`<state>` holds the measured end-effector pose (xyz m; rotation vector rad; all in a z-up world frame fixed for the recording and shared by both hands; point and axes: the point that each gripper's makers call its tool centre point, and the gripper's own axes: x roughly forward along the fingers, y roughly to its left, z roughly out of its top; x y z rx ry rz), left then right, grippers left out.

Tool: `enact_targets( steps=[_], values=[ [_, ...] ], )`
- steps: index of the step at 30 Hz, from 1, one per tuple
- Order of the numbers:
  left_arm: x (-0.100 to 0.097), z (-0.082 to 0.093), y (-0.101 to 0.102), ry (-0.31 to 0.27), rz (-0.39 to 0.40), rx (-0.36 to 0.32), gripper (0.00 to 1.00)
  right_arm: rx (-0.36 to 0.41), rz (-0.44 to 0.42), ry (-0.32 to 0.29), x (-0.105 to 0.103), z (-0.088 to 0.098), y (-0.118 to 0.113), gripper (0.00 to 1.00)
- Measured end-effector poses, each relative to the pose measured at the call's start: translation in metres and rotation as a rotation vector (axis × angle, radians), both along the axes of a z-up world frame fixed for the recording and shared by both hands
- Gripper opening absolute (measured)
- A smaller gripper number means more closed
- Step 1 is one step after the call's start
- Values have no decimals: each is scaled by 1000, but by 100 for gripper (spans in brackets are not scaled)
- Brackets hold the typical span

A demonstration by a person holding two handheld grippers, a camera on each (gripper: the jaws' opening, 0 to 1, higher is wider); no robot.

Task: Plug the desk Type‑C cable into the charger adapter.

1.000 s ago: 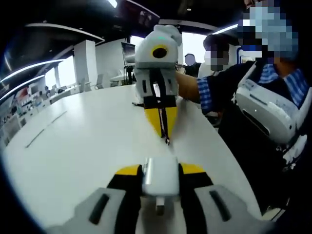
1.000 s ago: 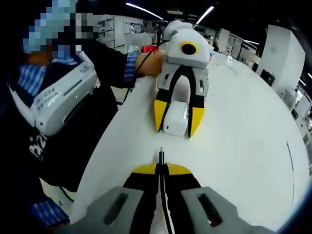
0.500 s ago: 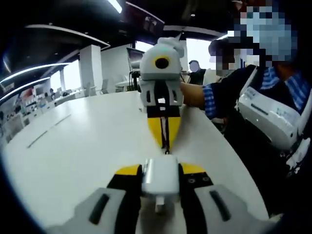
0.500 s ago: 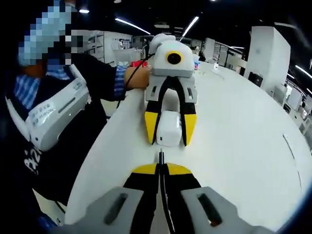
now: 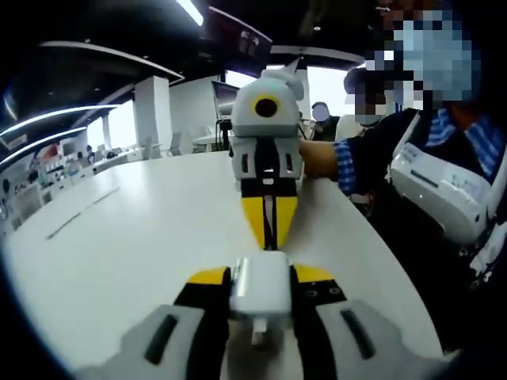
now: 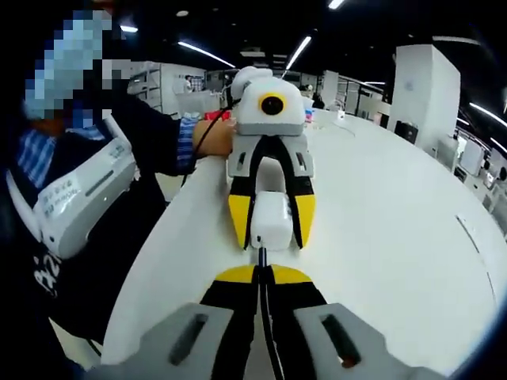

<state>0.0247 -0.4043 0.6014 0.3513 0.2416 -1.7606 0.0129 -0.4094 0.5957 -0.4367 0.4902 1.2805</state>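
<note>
The left gripper [image 5: 261,286] is clamping the small, rigid, smooth-sided charger [image 5: 261,286] by its flanks over the worktop [image 5: 135,237]. The right gripper [image 6: 261,273] is pinching the thin cable plug [image 6: 261,255] close behind its tip, where the limp cable is likely bending least

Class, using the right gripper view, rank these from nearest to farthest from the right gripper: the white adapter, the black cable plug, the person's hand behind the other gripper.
1. Cable plug: pinched in the right gripper's own jaws, at their tips.
2. Adapter: just ahead, held in the left gripper.
3. Hand: farthest, behind that gripper, to the view's left.
</note>
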Motion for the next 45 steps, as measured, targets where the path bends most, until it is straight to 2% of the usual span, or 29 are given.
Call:
enact_targets(
  steps=[26, 34, 37, 38, 40, 42, 45],
  values=[
    [-3, -7, 0, 0, 8, 27, 29, 54, -2, 36, -3, 2, 7, 4],
    [-6, -9, 1, 16, 17, 36, 29, 29, -30, 16, -6, 1, 11, 4],
    [-7, -10, 1, 17, 9, 33, 29, 38, 12, -19, -7, -2, 12, 5],
    [-8, -10, 2, 19, -4, 35, 29, 37, 29, -36, -7, -3, 11, 7],
    [-10, -10, 5, 21, -16, 39, 31, 35, 38, -51, -6, -4, 7, 21],
    [-9, -8, 9, 6, -21, 30, 35, 47, 46, -27, -6, -4, 2, 22],
    [-9, 1, 13, 20, -31, 10, 36, 59, 65, -32, -9, 0, -2, 21]
  ],
)
